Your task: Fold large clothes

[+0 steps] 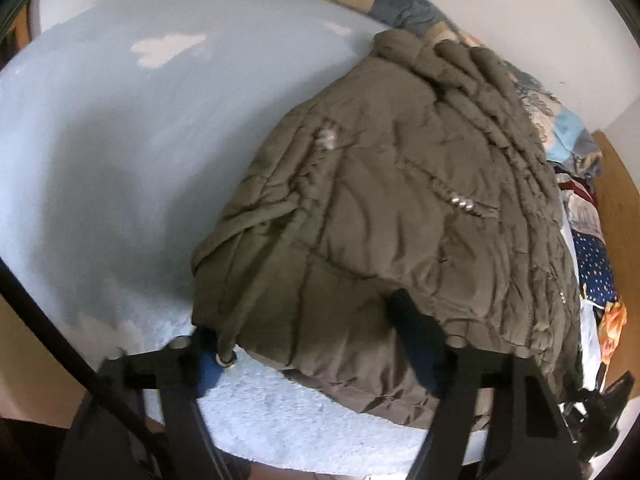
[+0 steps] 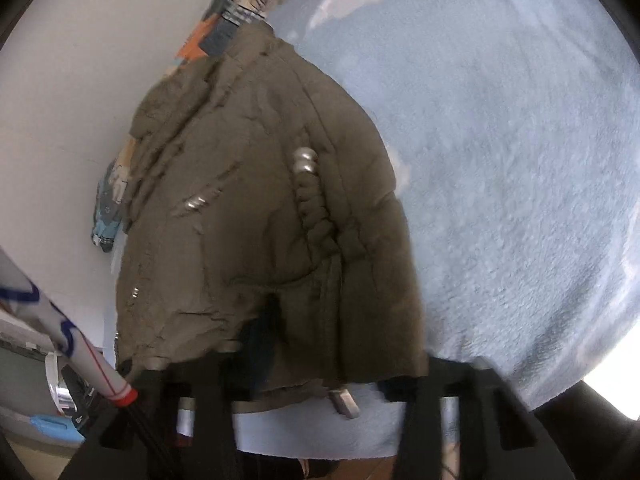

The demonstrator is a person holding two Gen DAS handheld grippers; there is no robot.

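Note:
An olive-brown puffer jacket (image 1: 400,208) lies folded on the light blue fleece blanket (image 1: 120,140), its hem toward me. My left gripper (image 1: 312,356) straddles the near-left hem corner. Its blue left pad (image 1: 208,372) touches the drawstring eyelet and the right finger (image 1: 416,340) dents the padding, so the jaws are shut on the hem. In the right wrist view the same jacket (image 2: 260,208) fills the middle. My right gripper (image 2: 328,364) is shut on the other hem part: one finger (image 2: 260,340) presses into the fabric, while the jacket largely hides the other.
A patchwork quilt (image 1: 400,4) runs along the white wall behind the jacket. A heap of colourful clothes (image 1: 592,264) lies to its right. A white tube with a red end (image 2: 100,368) and a blue-lidded box (image 2: 52,426) sit at the right wrist view's lower left. Wooden floor (image 1: 616,208) borders the bed.

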